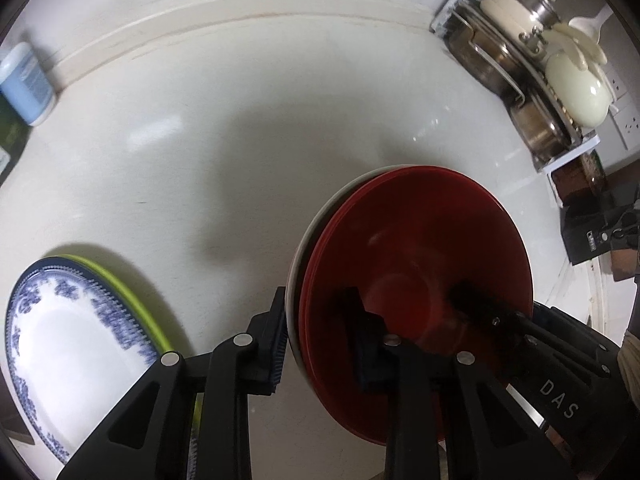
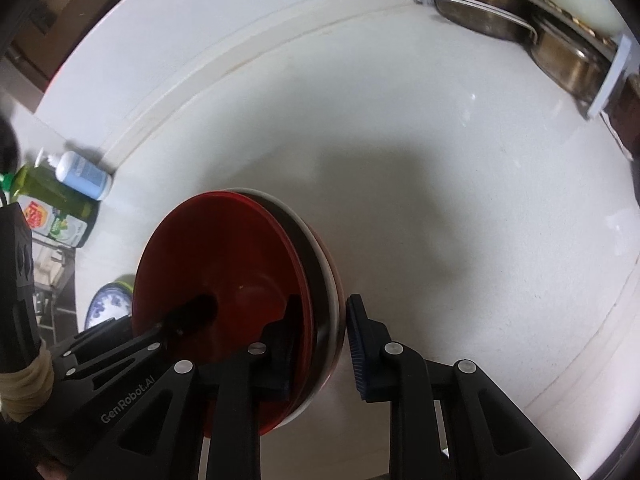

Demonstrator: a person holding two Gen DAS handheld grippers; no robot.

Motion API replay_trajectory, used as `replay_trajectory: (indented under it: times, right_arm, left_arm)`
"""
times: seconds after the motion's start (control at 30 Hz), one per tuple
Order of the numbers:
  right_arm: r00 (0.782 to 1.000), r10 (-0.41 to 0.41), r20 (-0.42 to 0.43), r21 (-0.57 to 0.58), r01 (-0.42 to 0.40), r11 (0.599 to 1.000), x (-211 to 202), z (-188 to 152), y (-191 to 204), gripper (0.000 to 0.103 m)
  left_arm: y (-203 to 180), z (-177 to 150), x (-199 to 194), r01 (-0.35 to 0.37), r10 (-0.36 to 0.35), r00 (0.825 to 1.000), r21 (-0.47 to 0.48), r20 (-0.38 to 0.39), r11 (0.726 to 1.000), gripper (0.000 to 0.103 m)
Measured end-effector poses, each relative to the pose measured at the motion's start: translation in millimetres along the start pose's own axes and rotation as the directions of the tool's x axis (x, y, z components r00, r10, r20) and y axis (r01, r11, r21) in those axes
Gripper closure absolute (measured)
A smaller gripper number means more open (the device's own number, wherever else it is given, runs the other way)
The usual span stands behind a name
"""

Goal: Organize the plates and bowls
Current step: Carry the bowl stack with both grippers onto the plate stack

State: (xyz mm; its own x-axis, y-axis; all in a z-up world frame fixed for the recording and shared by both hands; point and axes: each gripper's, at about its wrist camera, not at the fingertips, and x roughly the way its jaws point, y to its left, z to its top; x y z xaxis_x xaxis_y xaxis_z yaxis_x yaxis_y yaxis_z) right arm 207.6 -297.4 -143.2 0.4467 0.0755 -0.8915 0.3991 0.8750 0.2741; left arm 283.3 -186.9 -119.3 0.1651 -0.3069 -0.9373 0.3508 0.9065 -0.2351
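Blue-patterned plate point(image 1: 60, 344) lies on a green one point(image 1: 132, 300), far left on counter point(image 1: 240, 140). My L claw point(image 1: 320, 328) straddles the stacked red bowls point(image 1: 420, 248) rim; R claw point(image 2: 320, 344) straddles opposite rim. Both spread, prob. not clamped tight.

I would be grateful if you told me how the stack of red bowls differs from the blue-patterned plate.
The red bowls are plain, deep and nested with a white one beneath; the blue-patterned plate is white, floral-rimmed and shallow, lying on a green plate. The bowls sit between the jaws of both the left gripper and the right gripper; the plate lies untouched on the counter. Both are round and stacked.
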Motion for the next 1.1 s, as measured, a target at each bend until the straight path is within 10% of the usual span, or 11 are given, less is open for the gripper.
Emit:
replay_trajectory:
  times: [0.57,1.1]
  right_arm:
    - [0.993,0.12,0.019,-0.225,-0.112,0.968,-20.0,-13.5,103.2,0.079]
    - [0.972,0.207,-0.114,-0.415,-0.236,0.879,0.5,-49.5,196.7,0.079]
  left_arm:
    - [85.7,-32.0,-82.3,-0.06,0.084,0.986,-0.161,0.145,0.985,0.076]
    - [173.9,-87.1,-122.7,-0.137,0.207,0.967,-0.378,0.151,0.916,0.076]
